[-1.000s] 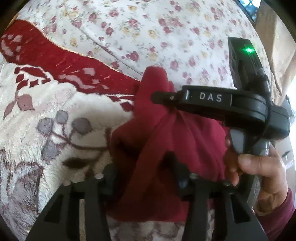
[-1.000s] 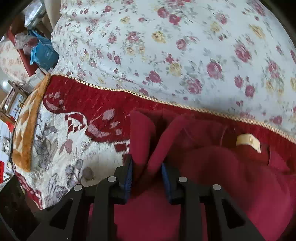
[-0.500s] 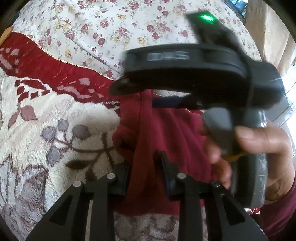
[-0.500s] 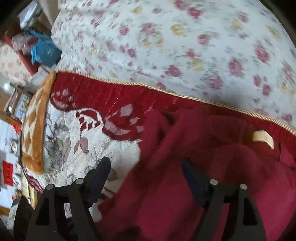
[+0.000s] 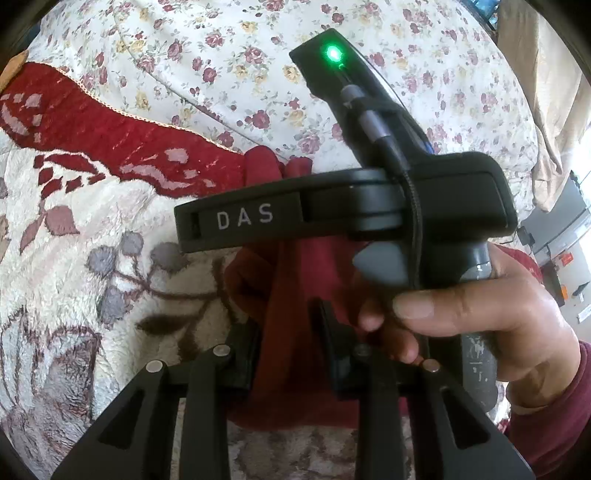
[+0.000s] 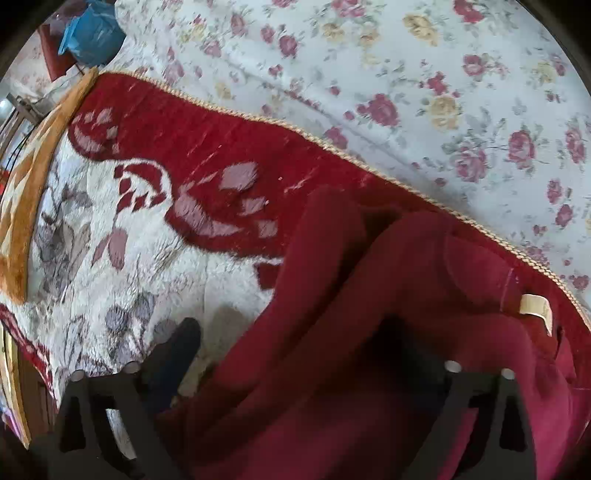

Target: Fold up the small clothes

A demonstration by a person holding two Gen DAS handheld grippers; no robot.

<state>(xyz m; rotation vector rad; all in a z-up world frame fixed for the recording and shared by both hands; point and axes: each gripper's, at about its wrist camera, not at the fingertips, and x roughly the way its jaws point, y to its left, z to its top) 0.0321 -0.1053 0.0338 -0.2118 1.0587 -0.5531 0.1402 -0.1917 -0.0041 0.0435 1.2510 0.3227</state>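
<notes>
Bed: plush blanket (image 6: 155,258) under everything.
Garment (image 6: 369,332): dark red fleece, soft, light, limp; lies bunched on the blanket.
Left gripper (image 5: 291,332): fingers narrow, pinching 1 fold.
Right gripper (image 6: 314,354): fingers opening wide, fabric between, unpressed.
Grip: hem edges.

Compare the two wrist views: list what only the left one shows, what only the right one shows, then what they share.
Only the left wrist view: the left gripper shut on a fold of the red garment, the person's hand, and the right gripper's body with its green light.

Only the right wrist view: the right gripper, jaws opening, straddling the garment without pressing it; the garment's cream label; a blue bag.

Both: the garment, patterned blanket, floral sheet.
</notes>
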